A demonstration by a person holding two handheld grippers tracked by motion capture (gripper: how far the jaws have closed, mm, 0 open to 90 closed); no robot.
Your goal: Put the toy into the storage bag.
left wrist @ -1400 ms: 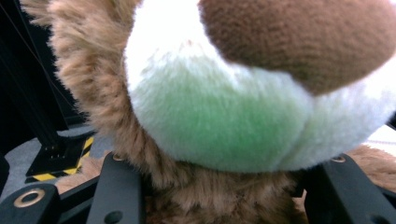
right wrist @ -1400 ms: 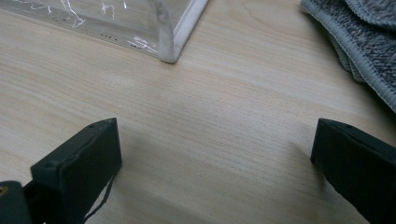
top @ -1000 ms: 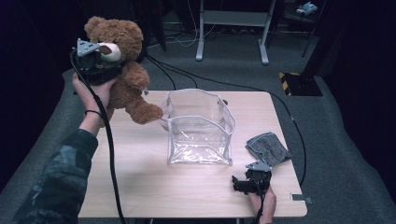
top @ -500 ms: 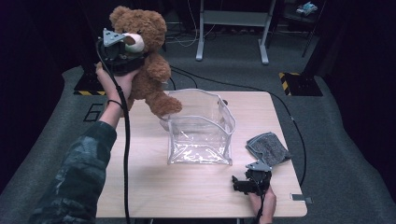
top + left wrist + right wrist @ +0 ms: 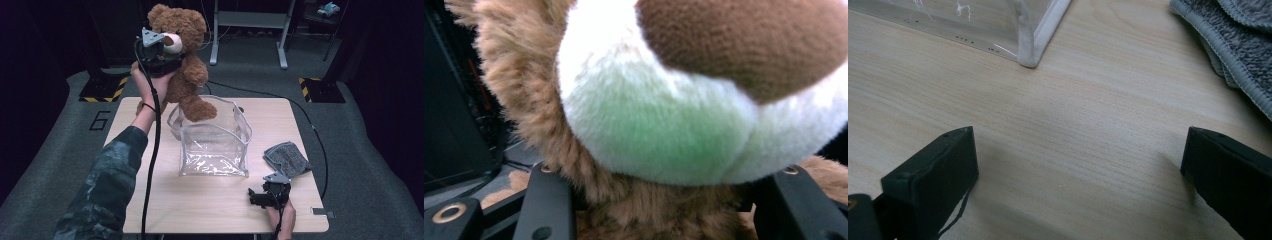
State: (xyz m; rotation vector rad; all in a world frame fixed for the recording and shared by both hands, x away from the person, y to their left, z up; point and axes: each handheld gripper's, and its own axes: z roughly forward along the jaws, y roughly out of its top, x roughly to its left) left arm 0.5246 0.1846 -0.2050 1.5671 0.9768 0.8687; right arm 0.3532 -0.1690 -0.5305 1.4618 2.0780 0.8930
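The pale wooden bench (image 5: 150, 200) stands on grey carpet and carries everything else. Near its middle sits a clear, soft-walled plastic tub with a white rim (image 5: 215, 142), open at the top; in the right gripper view one of its lower corners (image 5: 1030, 55) rests on the wood.

Above the tub's far left rim hangs a fluffy brown teddy bear with a cream muzzle (image 5: 182, 55), upright and lifted off the bench, one foot dipping just over the tub's edge. The left gripper (image 5: 159, 52) is clamped on the bear at the neck, under the muzzle: in the left gripper view its two black jaws press into the fur either side below the bear's muzzle (image 5: 664, 125).

A folded grey knitted cloth (image 5: 287, 159) lies on the bench to the right of the tub, near but apart from it. Just in front of the cloth, the right gripper (image 5: 260, 196) rests low by the bench's near edge, its jaws spread wide with bare wood between them.
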